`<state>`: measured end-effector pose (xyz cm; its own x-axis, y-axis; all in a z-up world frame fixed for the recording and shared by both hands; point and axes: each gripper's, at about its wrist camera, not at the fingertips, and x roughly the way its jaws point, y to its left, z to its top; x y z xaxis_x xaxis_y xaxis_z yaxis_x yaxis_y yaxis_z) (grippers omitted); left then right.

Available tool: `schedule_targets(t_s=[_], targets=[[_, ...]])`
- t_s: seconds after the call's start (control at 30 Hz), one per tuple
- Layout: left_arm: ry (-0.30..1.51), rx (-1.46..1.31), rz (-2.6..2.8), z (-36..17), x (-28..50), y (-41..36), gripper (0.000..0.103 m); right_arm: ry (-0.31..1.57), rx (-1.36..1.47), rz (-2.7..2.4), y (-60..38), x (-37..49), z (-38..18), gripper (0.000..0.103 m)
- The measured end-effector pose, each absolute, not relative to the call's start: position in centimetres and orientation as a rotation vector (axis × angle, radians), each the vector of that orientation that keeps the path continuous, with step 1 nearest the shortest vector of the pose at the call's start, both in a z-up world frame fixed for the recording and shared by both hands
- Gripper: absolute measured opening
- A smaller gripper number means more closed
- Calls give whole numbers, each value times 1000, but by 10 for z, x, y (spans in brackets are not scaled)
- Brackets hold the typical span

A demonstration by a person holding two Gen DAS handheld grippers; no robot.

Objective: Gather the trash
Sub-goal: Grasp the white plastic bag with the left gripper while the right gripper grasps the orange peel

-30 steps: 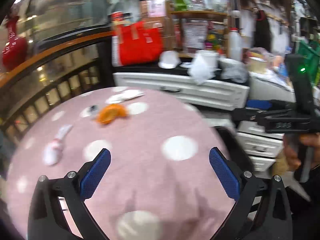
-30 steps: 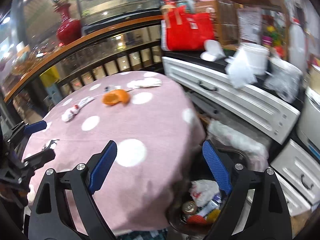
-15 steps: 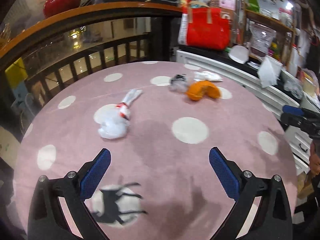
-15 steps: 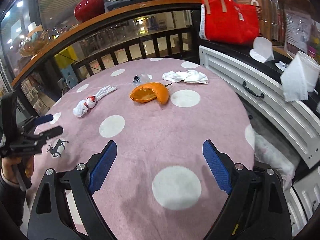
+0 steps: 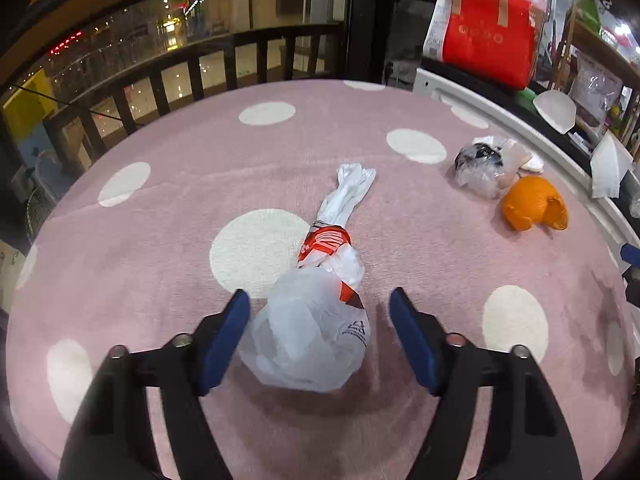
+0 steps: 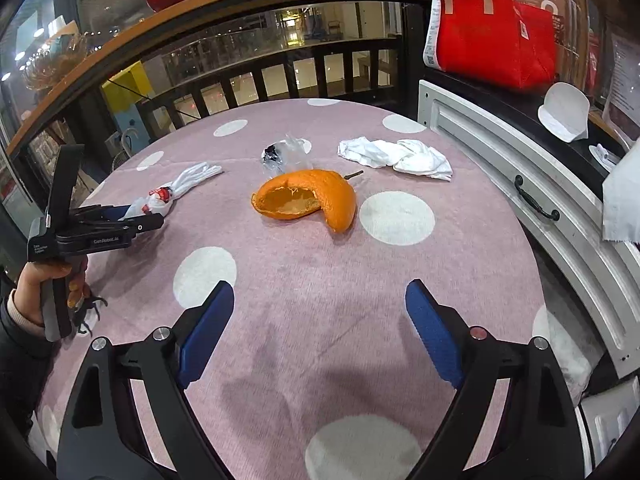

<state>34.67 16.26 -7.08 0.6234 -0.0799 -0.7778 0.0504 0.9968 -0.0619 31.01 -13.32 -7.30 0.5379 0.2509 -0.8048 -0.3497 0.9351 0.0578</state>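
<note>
A twisted white plastic bag [image 5: 312,320] with red print lies on the pink dotted tablecloth [image 5: 180,200]. My left gripper [image 5: 319,296] straddles its bulging end. Its jaws are closing, with small gaps still showing between the blue pads and the bag. The right wrist view shows this gripper [image 6: 140,220] held by a hand at the bag [image 6: 176,186]. My right gripper [image 6: 320,287] is open and empty, a short way before an orange peel [image 6: 308,200]. Beyond the peel lie a clear wrapper [image 6: 284,152] and a crumpled white tissue [image 6: 396,156].
A white drawer cabinet [image 6: 520,168] runs along the table's right side, with a red bag [image 6: 492,32] on it. A dark railing [image 6: 280,76] stands behind the table. The orange peel [image 5: 534,204] and clear wrapper [image 5: 480,168] sit to the right of the left gripper.
Both grippers moved forward and down over the table. The left gripper came around the white bag and its jaws narrowed. The orange peel now lies closer to the right gripper.
</note>
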Motion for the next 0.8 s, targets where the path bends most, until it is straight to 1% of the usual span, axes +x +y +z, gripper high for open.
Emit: schedule_targets(t_s=[0.03, 0.07, 0.13, 0.2, 0.23, 0.3, 0.33, 0.43, 0.5, 0.6, 0.8], targets=[[901, -40, -75, -73, 348, 163, 58, 936, -123, 357, -131, 316, -74, 87], [897, -43, -69, -73, 347, 163, 57, 935, -128, 355, -130, 320, -75, 87], [888, -66, -70, -71, 344, 166, 41, 936, -147, 345, -126, 333, -78, 87], [888, -127, -99, -68, 340, 171, 33, 939, -162, 334, -121, 346, -83, 86], [889, -142, -107, -68, 339, 171, 29, 942, -170, 329, -118, 354, -86, 84], [878, -136, -105, -66, 334, 169, 24, 952, -193, 323, -113, 367, -91, 75], [864, -124, -93, -64, 331, 169, 21, 962, -214, 317, -109, 376, -96, 73], [836, -144, -89, -59, 322, 168, 19, 992, -237, 295, -105, 396, -110, 55], [819, -150, -102, -55, 318, 165, 18, 1014, -219, 297, -106, 404, -117, 25], [783, -107, -100, -47, 308, 155, 18, 996, -222, 297, -108, 398, -114, 20], [745, -96, -128, -41, 295, 140, 18, 951, -229, 340, -110, 361, -93, 18]])
